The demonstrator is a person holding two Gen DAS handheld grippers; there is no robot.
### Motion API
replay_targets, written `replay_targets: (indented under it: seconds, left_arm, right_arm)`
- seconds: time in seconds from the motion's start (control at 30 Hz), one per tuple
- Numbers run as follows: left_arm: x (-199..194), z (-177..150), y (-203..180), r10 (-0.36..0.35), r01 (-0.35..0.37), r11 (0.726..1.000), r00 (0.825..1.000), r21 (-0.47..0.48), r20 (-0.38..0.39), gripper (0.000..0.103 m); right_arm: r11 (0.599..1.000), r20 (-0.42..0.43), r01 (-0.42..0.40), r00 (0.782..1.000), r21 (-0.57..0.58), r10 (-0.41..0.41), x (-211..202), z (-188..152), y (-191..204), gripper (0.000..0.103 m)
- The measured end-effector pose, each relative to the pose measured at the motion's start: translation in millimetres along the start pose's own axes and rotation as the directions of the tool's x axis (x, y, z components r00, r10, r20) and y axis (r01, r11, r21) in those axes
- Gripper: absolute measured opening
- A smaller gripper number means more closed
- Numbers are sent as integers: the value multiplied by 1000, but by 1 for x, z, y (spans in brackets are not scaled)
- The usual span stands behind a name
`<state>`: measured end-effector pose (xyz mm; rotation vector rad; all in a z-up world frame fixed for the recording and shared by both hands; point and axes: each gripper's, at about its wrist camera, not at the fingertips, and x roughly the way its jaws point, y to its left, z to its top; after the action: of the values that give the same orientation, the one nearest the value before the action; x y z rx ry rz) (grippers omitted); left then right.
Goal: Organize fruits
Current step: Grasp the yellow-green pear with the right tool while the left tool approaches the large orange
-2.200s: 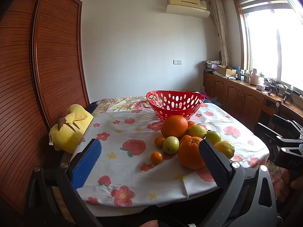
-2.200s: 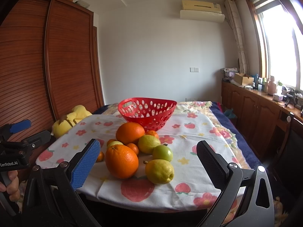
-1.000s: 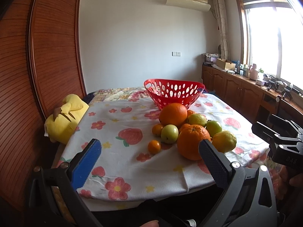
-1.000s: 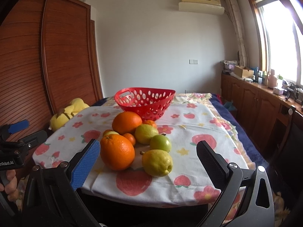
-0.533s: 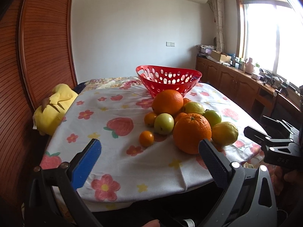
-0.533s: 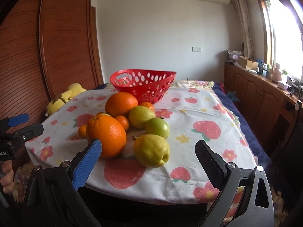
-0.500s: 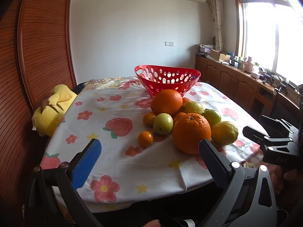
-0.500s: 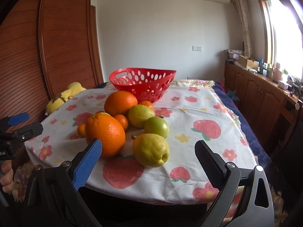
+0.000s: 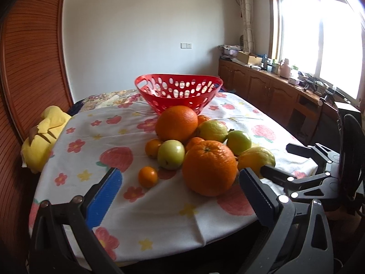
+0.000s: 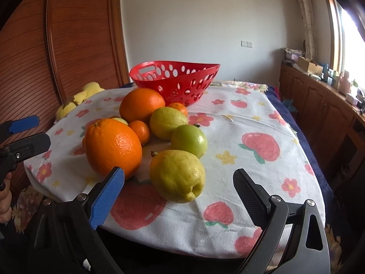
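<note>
Several fruits lie in a pile on the flowered tablecloth (image 9: 107,141). A big orange (image 9: 209,167) (image 10: 113,146) is nearest, with a yellow lemon (image 10: 177,175) (image 9: 256,160) beside it. Behind are green apples (image 9: 171,154) (image 10: 189,139), a second big orange (image 9: 176,123), another lemon (image 10: 168,122) and small tangerines (image 9: 148,176). An empty red basket (image 9: 179,92) (image 10: 175,81) stands beyond the pile. My left gripper (image 9: 180,191) is open, just short of the big orange and small tangerine. My right gripper (image 10: 179,194) is open, with the near lemon between its fingers' line.
A yellow plush toy (image 9: 43,137) lies at the table's left edge. A wooden wardrobe (image 10: 68,45) stands on the left. Wooden cabinets (image 9: 269,91) with clutter run along the window on the right. The table's front edge (image 9: 159,246) is close below both grippers.
Both grippers have moved forward and lower toward the fruit pile, which now looks larger. Both stay open and the fruits have not moved.
</note>
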<state>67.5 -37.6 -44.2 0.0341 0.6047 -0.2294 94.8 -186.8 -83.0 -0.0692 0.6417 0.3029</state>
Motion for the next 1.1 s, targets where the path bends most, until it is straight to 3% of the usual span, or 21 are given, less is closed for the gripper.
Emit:
replay_targets:
  seconds: [0.23,0.5,0.83,0.9,1.03,1.1]
  left_arm:
    - [25,9,-12,-94,94,996,994,-8,-53,101]
    - [48,15,-22,-75,79,996,993,32,-89,99]
    - [59,9,-15,-48,50,999,992,15,-112,99]
    - [61,9,-15,-53,55,998,992,12,-116,99]
    - [66,7,-17,-65,66,998,990,7,-128,99]
    - [70,7,-18,-64,65,998,988,9,-138,99]
  right_arm:
    - [1000,-30,3,1000,-22,-3,12,2,-1,97]
    - [1000,-45,-13,999,-25,12,21,4,-7,93]
    - [998,-95,-43,995,-35,39,42,2,-10,86]
    - [998,-103,-40,994,-39,36,44,1,-10,83]
    - [996,-90,-78,993,-31,75,42,3,-11,65]
    - [996,-90,-80,993,-28,77,41,3,-12,65]
